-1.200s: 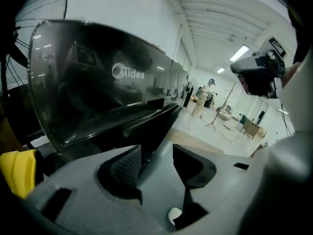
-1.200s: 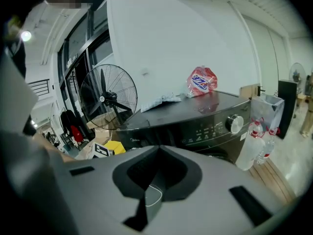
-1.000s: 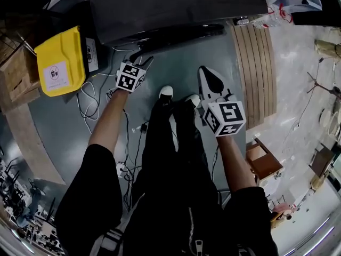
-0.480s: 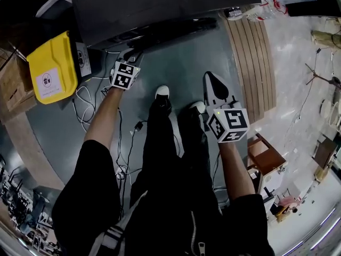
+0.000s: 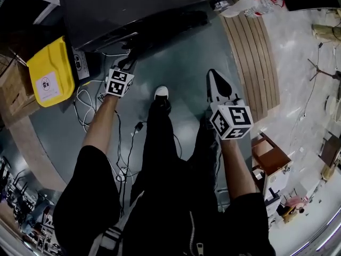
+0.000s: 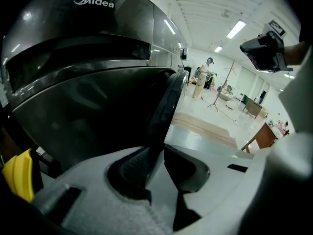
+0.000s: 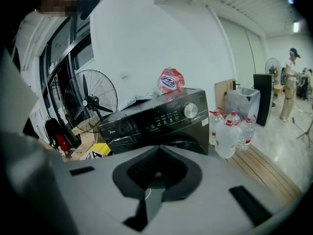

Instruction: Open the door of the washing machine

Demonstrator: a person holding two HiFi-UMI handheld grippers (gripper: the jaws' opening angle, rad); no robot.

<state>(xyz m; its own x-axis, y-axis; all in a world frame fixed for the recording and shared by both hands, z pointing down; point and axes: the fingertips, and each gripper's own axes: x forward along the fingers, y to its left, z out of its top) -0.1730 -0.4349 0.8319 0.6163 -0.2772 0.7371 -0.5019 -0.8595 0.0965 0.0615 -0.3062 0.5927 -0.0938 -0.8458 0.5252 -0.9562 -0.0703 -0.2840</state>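
**Left jaws clamp the washer door's rim; right gripper holds nothing**

Head view: the washer (image 5: pixel 160 4) fills the top edge, and its door (image 5: pixel 170 28) stands a little off the front. The left gripper (image 5: pixel 128 63) reaches the door's left end, but the jaws cannot be read from this height. The right gripper (image 5: pixel 212 74) hangs over the floor (image 5: pixel 181 68), well clear of the washer. A yellow box (image 5: pixel 50 71) lies left of the washer and wooden slats (image 5: pixel 256 57) lie to its right.

Left gripper view: only this view shows the grip. The door's dark rim (image 6: pixel 166 102) runs edge-on down between the jaws. They have just been closing and now pinch the rim, with the ribbed left pad (image 6: pixel 133 166) against it.

Right gripper view: the jaws are clenched together with nothing between them. This view alone faces the washer's front. It shows the knob (image 7: pixel 190 110), a bag (image 7: pixel 169 80) on top of the washer, a fan (image 7: pixel 90 99) to its left and bottles (image 7: pixel 230 133) to its right.
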